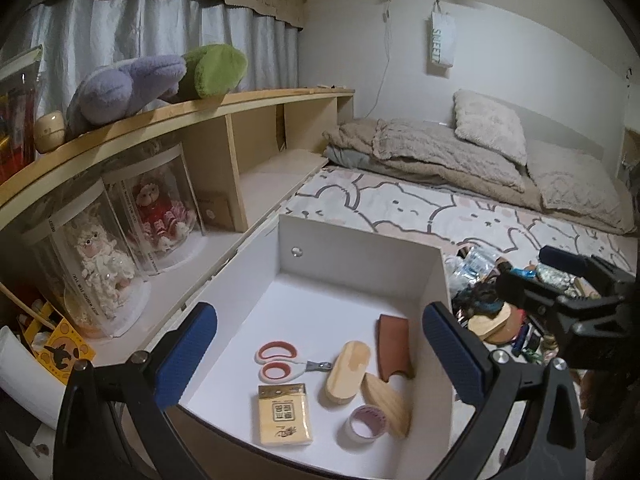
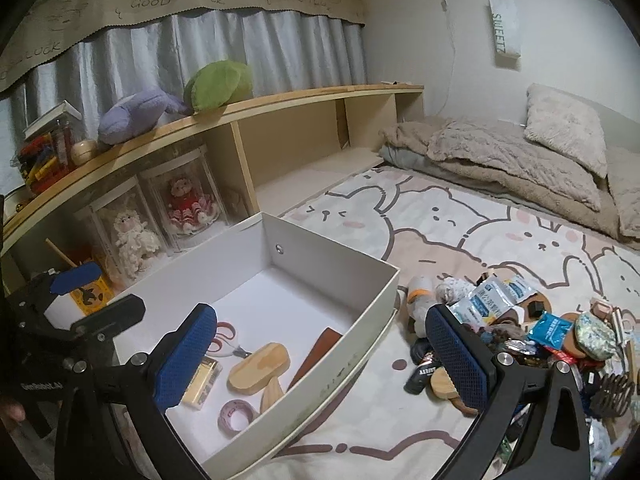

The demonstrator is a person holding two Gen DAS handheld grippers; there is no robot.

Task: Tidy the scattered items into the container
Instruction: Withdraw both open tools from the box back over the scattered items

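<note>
Bedroom rug, lower right of frame: clutter pile (image 2: 520, 332) beside white box (image 2: 340, 344); right gripper (image 2: 326, 356) & left gripper (image 1: 320, 356) jaws wide, empty—single out one item w/ square approach.

A white box (image 1: 360, 236) is seen holding scissors (image 1: 280, 361) with red-and-white handles, a yellow pad (image 1: 285, 415) printed in brown, pale wooden pieces (image 1: 347, 370), a brown sleeve (image 1: 394, 346) and a pink-purple tape roll (image 1: 367, 423). Blue textured pads (image 2: 186, 357) are carried on black gripper frames. The bedsheet (image 2: 460, 224) is patterned with pink-cheeked cartoon rabbits outlined in grey. Purple (image 2: 138, 114) and green (image 2: 218, 84) plush toys are seen against grey curtains (image 2: 240, 44).
</note>
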